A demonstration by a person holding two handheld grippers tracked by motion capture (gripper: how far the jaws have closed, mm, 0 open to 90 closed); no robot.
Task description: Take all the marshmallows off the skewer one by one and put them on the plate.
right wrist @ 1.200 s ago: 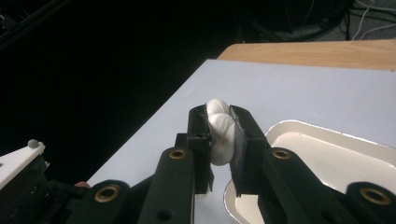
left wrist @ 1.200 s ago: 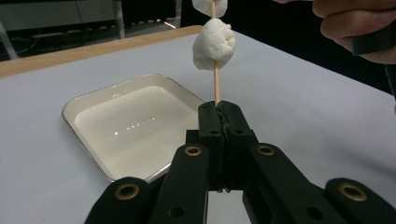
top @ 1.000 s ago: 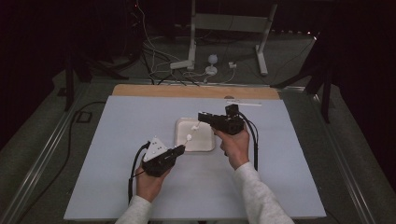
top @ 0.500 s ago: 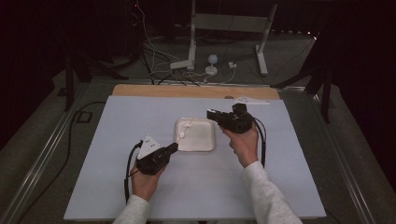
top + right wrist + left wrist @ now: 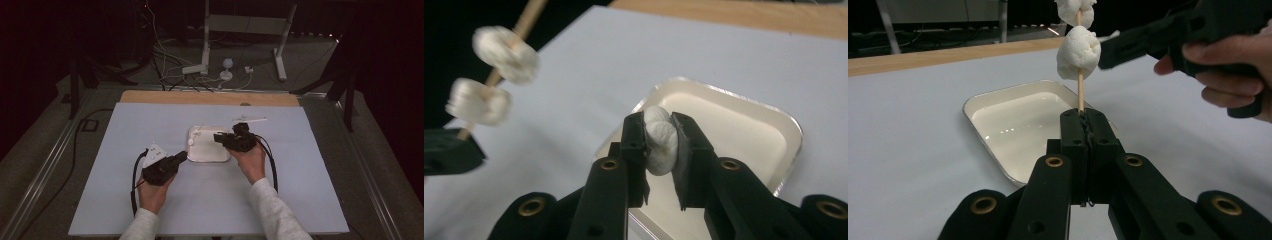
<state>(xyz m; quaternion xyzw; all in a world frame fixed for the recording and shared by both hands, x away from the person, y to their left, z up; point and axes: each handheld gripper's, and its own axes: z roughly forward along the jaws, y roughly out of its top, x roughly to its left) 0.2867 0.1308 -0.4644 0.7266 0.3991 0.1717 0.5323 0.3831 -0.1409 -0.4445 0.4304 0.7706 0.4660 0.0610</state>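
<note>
My left gripper [image 5: 1083, 117] is shut on the lower end of a wooden skewer [image 5: 1080, 92], which stands upright. Two white marshmallows [image 5: 1077, 52] are threaded on the skewer. My right gripper [image 5: 659, 125] is shut on a third marshmallow [image 5: 660, 142] over the cream tray [image 5: 744, 130]. Its jaws have just been opening a little, and the marshmallow is still pinched between the pads. In the high view the left gripper [image 5: 182, 156] sits at the tray's [image 5: 207, 152] near left corner. The right gripper [image 5: 217, 136] reaches in from the tray's right side.
A pale mat [image 5: 125, 190] covers the table, with a wooden strip [image 5: 210, 97] along its far edge. A thin white object [image 5: 248, 120] lies beyond the right hand. Cables and a stand's legs [image 5: 280, 65] are on the floor behind the table.
My right gripper has sunk toward the tray with the marshmallow in its jaws. The left hand and its skewer have hardly moved.
</note>
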